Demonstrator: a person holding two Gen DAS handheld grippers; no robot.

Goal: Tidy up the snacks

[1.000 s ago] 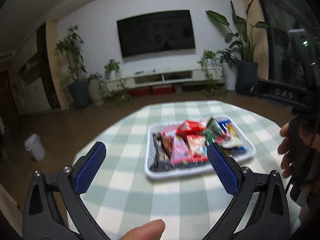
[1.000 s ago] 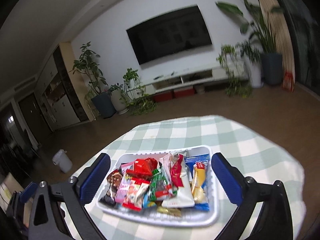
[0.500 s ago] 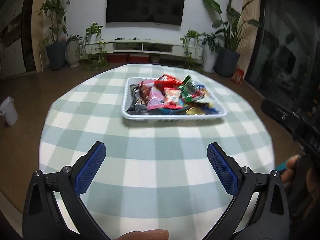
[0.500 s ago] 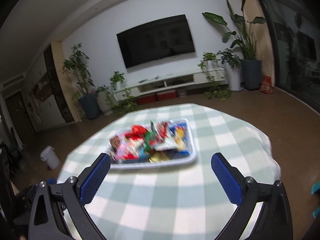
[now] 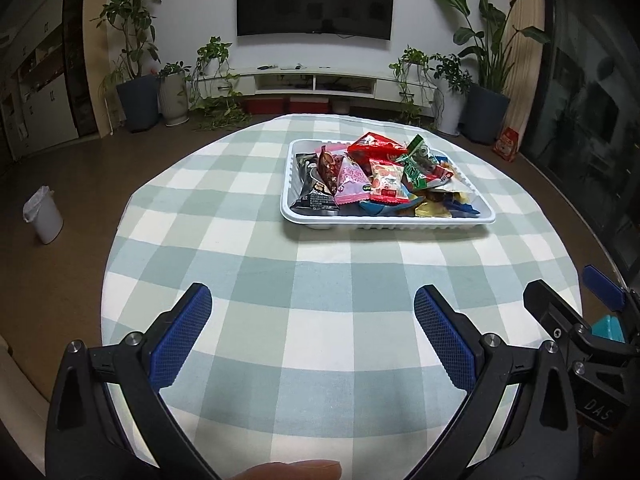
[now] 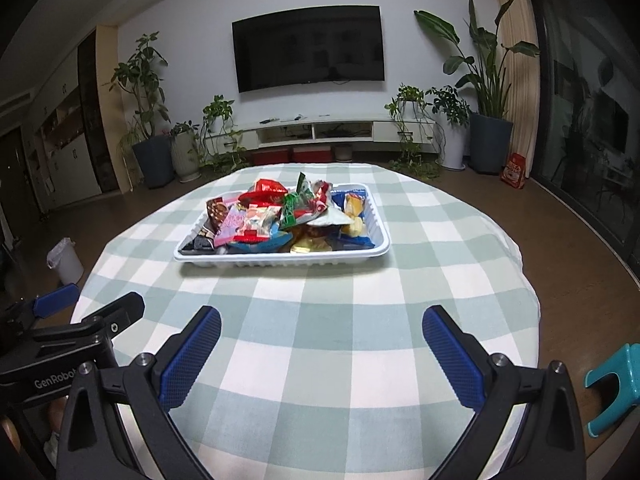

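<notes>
A white tray (image 5: 384, 222) holds a heap of snack packets (image 5: 386, 174) on the far half of a round table with a green-and-white checked cloth (image 5: 280, 280). The tray also shows in the right wrist view (image 6: 280, 259), its snack packets (image 6: 280, 212) piled high. My left gripper (image 5: 312, 340) is open and empty over the near part of the table. My right gripper (image 6: 320, 352) is open and empty, also near the front edge. Each gripper shows at the side of the other's view: the right one (image 5: 576, 320), the left one (image 6: 80, 316).
A white bin (image 5: 43, 220) stands on the floor left of the table. A teal stool (image 6: 612, 384) is at the near right. Potted plants, a TV and a low cabinet line the far wall. A glass door is on the right.
Both grippers have pulled back from the tray toward the table's near edge. The tray now lies farther off, and both stay open and empty.
</notes>
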